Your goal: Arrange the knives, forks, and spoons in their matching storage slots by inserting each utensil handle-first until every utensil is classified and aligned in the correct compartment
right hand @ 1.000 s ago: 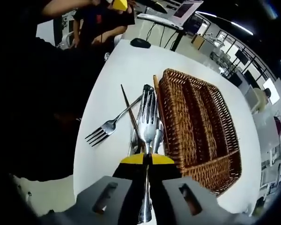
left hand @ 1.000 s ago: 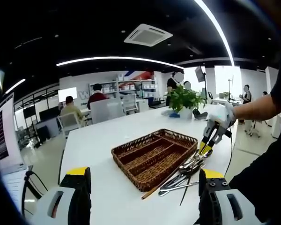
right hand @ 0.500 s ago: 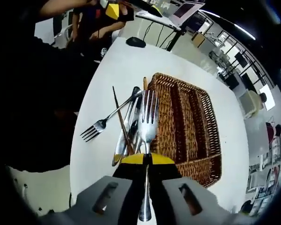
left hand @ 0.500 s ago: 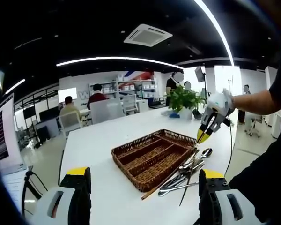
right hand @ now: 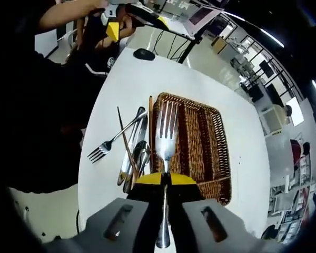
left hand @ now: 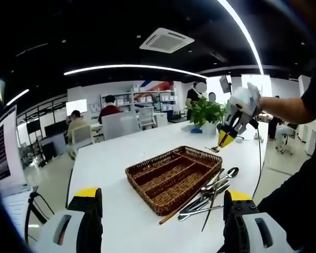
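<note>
in the left gripper view, your left hand-held gripper (left hand: 160, 224) has its jaws wide apart, holding nothing, low over the white bench (left hand: 110, 168). the wicker tray (left hand: 174, 176) lies ahead, loose cutlery (left hand: 210, 192) along its 3 o'clock side. your right hand-held gripper (left hand: 225, 140) hangs above, at 2 o'clock.

in the right gripper view, that hand-held gripper (right hand: 165, 179) is clamped on a fork (right hand: 166, 139), tines forward above the tray (right hand: 203, 139); another fork (right hand: 109, 146) lies at 9 o'clock.

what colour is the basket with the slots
Brown woven wicker basket, clearest in the right gripper view.
</note>
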Demonstrator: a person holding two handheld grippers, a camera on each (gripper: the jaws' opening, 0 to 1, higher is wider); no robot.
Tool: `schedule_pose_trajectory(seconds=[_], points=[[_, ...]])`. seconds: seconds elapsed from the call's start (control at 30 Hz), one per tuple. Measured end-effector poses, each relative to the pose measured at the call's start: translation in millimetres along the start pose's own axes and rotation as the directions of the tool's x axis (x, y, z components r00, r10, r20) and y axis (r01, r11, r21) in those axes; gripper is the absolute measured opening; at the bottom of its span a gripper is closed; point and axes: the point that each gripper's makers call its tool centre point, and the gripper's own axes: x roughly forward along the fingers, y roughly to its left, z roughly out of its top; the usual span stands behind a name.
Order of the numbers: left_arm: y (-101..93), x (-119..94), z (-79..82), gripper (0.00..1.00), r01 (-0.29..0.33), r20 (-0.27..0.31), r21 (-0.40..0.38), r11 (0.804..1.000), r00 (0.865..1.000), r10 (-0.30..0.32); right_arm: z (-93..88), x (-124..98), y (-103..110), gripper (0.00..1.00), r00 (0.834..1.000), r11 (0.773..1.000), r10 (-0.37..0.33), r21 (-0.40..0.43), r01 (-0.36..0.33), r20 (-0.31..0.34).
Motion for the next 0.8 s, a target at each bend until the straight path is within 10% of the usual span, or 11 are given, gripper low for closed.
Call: schedule_pose_trajectory(seconds=[0.8], points=[[0.1,5,1.1,1.0,0.019,-0.001,0.002,1.0,1.0,-0.019,14.2,12,-27,0.0,1.0,0.999,-0.006,-0.047,0.005,-0.013]])
